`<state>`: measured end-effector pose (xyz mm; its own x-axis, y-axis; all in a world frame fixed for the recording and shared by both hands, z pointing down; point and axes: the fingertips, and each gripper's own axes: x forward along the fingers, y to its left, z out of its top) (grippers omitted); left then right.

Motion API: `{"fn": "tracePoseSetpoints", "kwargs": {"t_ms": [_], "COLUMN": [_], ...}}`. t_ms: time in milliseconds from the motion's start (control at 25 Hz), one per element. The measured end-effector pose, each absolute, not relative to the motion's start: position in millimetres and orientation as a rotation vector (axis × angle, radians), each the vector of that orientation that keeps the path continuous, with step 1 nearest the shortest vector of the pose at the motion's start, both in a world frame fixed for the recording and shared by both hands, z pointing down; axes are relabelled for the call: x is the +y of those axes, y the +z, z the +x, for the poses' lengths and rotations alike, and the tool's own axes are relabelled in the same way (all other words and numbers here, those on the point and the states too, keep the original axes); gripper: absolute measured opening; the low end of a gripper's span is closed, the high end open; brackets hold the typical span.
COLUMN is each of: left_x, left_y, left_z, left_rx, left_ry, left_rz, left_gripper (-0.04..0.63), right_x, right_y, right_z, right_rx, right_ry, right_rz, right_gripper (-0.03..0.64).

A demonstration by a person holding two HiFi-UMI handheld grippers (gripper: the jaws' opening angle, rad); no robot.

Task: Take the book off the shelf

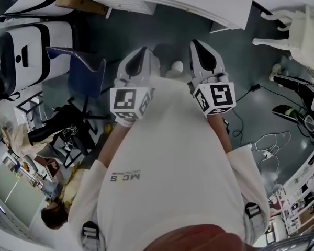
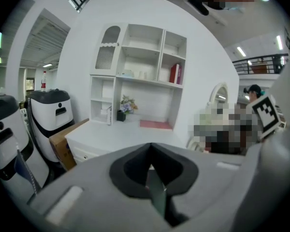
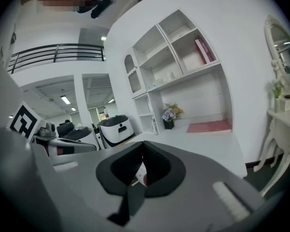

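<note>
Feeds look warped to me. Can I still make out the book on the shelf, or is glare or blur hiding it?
Left gripper view: fisheye bends the shelf, even light, red book small but sharp. Right gripper view: same curving, book clear, no glare. Head view: dimmer, edges warped, book out of frame.

Held out ahead of the body, side by side and a little apart, the left gripper (image 1: 141,60) and the right gripper (image 1: 202,55) both point forward and slightly downward, each with its jaws closed together on nothing.
</note>
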<state>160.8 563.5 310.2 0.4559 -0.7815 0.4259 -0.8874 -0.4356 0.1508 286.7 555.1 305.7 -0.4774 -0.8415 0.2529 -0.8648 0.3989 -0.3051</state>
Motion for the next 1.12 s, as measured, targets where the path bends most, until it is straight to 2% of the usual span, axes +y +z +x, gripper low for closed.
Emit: {"fn": "tracePoseSetpoints", "kwargs": {"t_ms": [200, 320, 1120], "left_x": [521, 488, 122], "left_y": [314, 323, 305], "left_z": [170, 157, -32], "left_rx": [-1.434, -1.41, -1.37], "left_ry": [0.384, 0.3, 0.277], "left_rz": [2.333, 2.243, 2.267], "left_gripper": [0.0, 0.0, 0.001], "right_x": [522, 489, 124], "right_y": [322, 323, 287], "right_z": [309, 297, 87], "right_rx": [-2.558, -2.556, -2.491], "right_ry": [0.635, 0.63, 0.545], "right_rz": [1.568, 1.553, 1.538], "right_gripper": [-0.008, -0.008, -0.008]}}
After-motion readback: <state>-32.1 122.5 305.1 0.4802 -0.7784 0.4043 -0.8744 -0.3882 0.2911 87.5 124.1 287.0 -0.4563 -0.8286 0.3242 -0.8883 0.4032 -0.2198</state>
